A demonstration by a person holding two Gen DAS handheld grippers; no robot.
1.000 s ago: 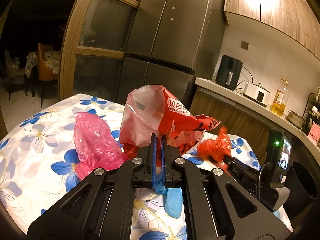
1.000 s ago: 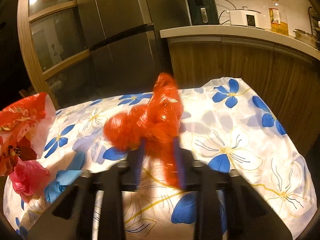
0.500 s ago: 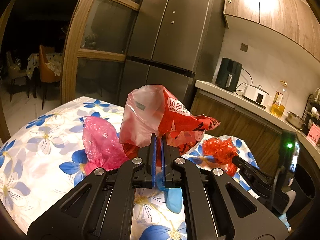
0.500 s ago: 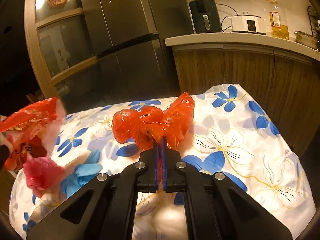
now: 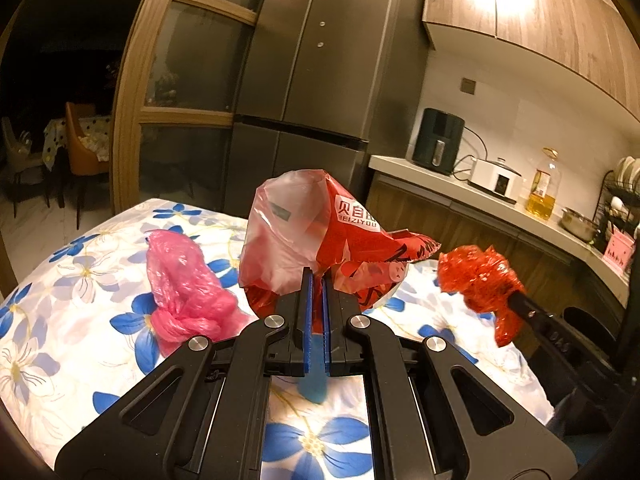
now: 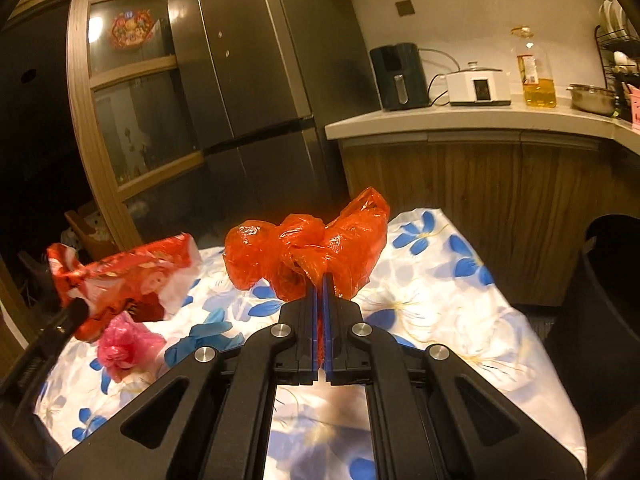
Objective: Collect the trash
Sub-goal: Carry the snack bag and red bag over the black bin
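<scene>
The left tongs (image 5: 316, 280) are clamped on a red-and-white printed bag (image 5: 320, 240), held up above the flowered counter (image 5: 60, 320). The right tongs (image 6: 320, 284) are clamped on a crumpled orange-red bag (image 6: 308, 248), also lifted clear of the cloth. On the counter lie a knotted pink bag (image 5: 184, 292) and, beside it, a blue glove (image 6: 204, 340). A dark bin (image 6: 600, 280) stands off the counter's right end.

Red bag (image 5: 352, 236): white panel reads "贝自…" over "BEIZIYOU". I can read no other text.
</scene>
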